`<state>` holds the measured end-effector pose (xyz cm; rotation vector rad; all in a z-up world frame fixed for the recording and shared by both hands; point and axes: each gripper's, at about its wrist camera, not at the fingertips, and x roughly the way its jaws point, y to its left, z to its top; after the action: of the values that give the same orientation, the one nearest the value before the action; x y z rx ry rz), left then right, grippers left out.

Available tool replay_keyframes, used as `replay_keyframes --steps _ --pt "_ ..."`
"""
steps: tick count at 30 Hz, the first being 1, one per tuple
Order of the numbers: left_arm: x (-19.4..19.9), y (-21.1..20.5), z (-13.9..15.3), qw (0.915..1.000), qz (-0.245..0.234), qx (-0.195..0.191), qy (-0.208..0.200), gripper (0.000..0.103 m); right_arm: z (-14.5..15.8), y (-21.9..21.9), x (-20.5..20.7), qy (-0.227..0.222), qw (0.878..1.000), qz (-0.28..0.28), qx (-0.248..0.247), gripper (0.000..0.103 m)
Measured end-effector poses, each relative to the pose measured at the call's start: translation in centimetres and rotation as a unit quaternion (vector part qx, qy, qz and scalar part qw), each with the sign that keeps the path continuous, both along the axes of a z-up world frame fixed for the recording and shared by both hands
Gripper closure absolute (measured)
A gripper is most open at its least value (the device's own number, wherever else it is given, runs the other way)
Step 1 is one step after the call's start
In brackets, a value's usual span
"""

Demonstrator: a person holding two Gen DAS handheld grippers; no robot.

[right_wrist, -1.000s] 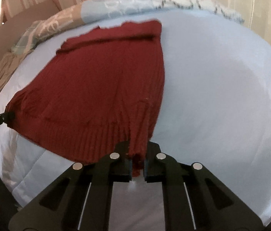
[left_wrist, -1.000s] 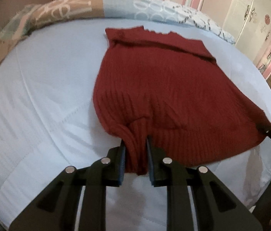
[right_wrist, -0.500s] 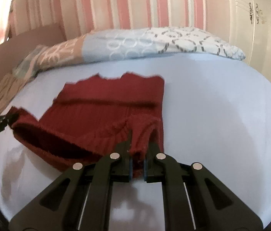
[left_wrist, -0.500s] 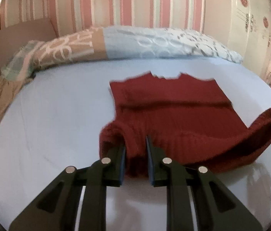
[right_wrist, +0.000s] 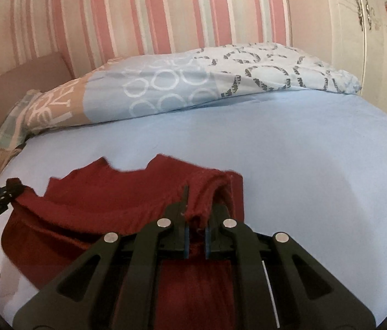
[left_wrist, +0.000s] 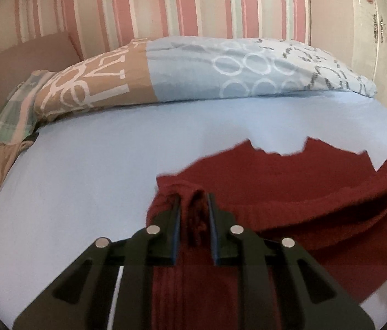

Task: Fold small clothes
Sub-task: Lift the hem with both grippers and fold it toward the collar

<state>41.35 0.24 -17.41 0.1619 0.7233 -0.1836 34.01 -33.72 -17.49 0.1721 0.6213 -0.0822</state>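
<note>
A red knit top [left_wrist: 289, 189] is being held up over the middle of the light blue bed [left_wrist: 89, 170], with its far edge lying flat on the sheet, well short of the patterned pillow [left_wrist: 193, 68] at the head end; one bunched corner is being squeezed between the jaws of the left gripper [left_wrist: 193, 206]. The other corner is being pinched tight by the right gripper [right_wrist: 197, 206]; the cloth is sagging between the two.
</note>
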Motion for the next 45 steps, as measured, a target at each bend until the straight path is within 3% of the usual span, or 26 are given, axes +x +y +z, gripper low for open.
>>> replay_keyframes --steps 3,6,11,17,18,20,21,22,27,30,35,39,41,42,43,45 --pt "3.0 -0.5 0.1 1.0000 -0.004 0.004 0.002 0.086 -0.4 -0.6 2.9 0.011 1.000 -0.004 -0.005 0.095" --pt "5.7 -1.8 -1.2 0.9993 -0.013 0.032 0.012 0.086 -2.3 -1.4 5.5 0.047 0.999 -0.017 0.004 0.095" --pt "7.8 -3.0 -4.0 0.9975 -0.019 0.058 0.036 0.086 -4.7 -1.4 6.0 0.073 0.997 -0.021 0.001 0.095" --pt "7.9 -3.6 -4.6 0.9958 -0.033 0.079 0.032 0.085 -4.8 -1.2 5.7 0.058 0.998 -0.014 -0.001 0.094" --pt "8.0 -3.6 -4.6 0.9955 -0.037 0.079 0.035 0.079 -4.6 -1.3 5.7 0.054 0.998 -0.013 0.001 0.092" --pt "7.9 -3.5 -3.8 0.9949 -0.038 0.090 0.024 0.060 -3.5 -1.4 5.0 0.032 0.999 -0.003 0.016 0.076" --pt "7.5 -3.2 -2.9 0.9950 -0.040 0.090 0.011 0.046 -2.9 -1.5 4.6 0.021 1.000 0.001 0.021 0.055" --pt "7.3 -2.9 -2.3 0.9951 -0.041 0.090 0.001 0.042 -2.1 -1.4 3.8 0.001 1.000 0.000 0.013 0.042" --pt "6.2 -0.4 1.6 0.9951 -0.031 0.088 -0.033 0.028 -0.3 -1.0 1.9 -0.021 1.000 0.013 -0.016 0.035" --pt "5.6 -0.2 2.2 0.9961 -0.040 0.075 -0.026 0.023 -1.2 -0.4 2.1 0.006 0.999 0.033 -0.018 0.035" --pt "5.0 -3.9 -1.2 0.9930 -0.087 0.077 0.019 0.023 -3.0 2.0 3.9 0.049 0.996 0.066 -0.043 0.035" --pt "5.9 -6.3 -4.9 0.9882 -0.085 0.117 0.050 0.023 -4.1 2.7 6.4 0.099 0.991 0.081 -0.022 0.036" --pt "6.5 -6.0 -5.8 0.9886 -0.074 0.120 0.054 0.023 -4.6 3.5 7.4 0.113 0.989 0.089 -0.034 0.036" --pt "6.8 -5.7 -5.9 0.9896 -0.070 0.111 0.059 0.023 -4.7 3.7 7.6 0.113 0.989 0.086 -0.046 0.035" --pt "7.3 -5.1 -5.9 0.9913 -0.062 0.097 0.065 0.023 -4.9 3.7 8.0 0.113 0.989 0.078 -0.057 0.027" --pt "7.6 -4.6 -5.8 0.9924 -0.052 0.090 0.066 0.023 -5.3 3.0 8.6 0.116 0.990 0.058 -0.048 0.020"
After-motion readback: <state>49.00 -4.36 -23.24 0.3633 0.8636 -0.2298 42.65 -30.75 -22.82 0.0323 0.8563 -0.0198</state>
